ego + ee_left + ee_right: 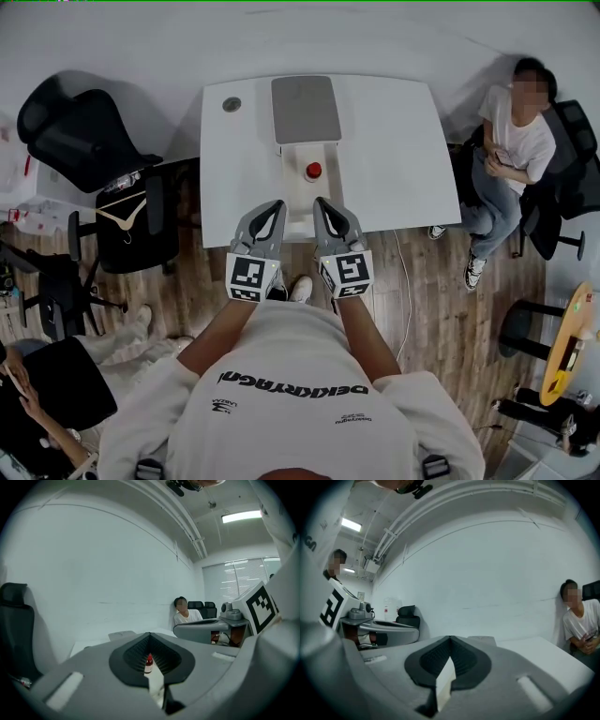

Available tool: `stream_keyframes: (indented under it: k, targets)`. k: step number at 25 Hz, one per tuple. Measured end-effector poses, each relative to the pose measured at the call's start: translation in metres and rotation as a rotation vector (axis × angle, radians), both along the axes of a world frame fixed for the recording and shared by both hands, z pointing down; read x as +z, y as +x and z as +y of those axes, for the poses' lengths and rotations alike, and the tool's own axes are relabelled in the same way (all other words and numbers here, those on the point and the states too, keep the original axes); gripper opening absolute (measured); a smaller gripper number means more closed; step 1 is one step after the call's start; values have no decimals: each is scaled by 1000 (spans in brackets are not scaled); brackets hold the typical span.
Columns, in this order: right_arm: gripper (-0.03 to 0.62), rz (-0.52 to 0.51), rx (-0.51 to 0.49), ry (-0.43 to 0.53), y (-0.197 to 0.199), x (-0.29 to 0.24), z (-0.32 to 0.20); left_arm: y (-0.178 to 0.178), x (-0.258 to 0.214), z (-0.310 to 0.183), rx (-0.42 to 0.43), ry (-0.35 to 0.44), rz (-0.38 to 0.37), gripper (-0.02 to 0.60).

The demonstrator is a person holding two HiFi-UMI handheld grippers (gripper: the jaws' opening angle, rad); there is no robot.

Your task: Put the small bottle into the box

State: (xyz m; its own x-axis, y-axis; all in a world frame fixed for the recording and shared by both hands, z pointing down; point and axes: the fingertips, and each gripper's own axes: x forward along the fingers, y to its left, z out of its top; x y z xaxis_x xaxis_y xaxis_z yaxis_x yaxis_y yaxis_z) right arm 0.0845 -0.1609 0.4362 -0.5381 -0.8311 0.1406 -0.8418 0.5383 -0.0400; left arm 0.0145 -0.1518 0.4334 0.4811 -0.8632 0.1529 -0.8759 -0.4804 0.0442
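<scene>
Currently left hand-held gripper (277, 203) and right hand-held gripper (319, 201), both clenched empty, hover at near edge of table (394, 159); small bottle (313, 171) stands just ahead.

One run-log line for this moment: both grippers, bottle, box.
left gripper shut, empty | right gripper shut, empty | small bottle upright, untouched, beyond both grippers | box on table; bottle inside or not: unclear

- This is an office-style workroom (bare white walls all round).
- A white table (403, 141) stands against the wall on a wood-pattern floor (441, 281).
- Left of the table are black swivel chairs (84, 131).
- Right of the table, a person (514, 141) sits on another office chair (579, 150).
- Beyond the table's right side are window blinds (243, 578), with a ceiling strip light (241, 516) above.
</scene>
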Motion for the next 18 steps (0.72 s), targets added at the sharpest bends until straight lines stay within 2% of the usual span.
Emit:
stream_keyframes:
  k: [3,10,14,18]
  targets:
    - [-5,17,-35,9,-9,0,3,-3,1,-1,9,0,-5,6]
    - [-5,3,-51,16,-7,-4,2,0,-1,-2,34,4,4,6]
    - [-5,-6,-64,12,-5,-3,6,3,1,0,55,-19,32,6]
    - [-5,-6,-61,26,3,-7,1,13,-5,-5,77,-7,50,6]
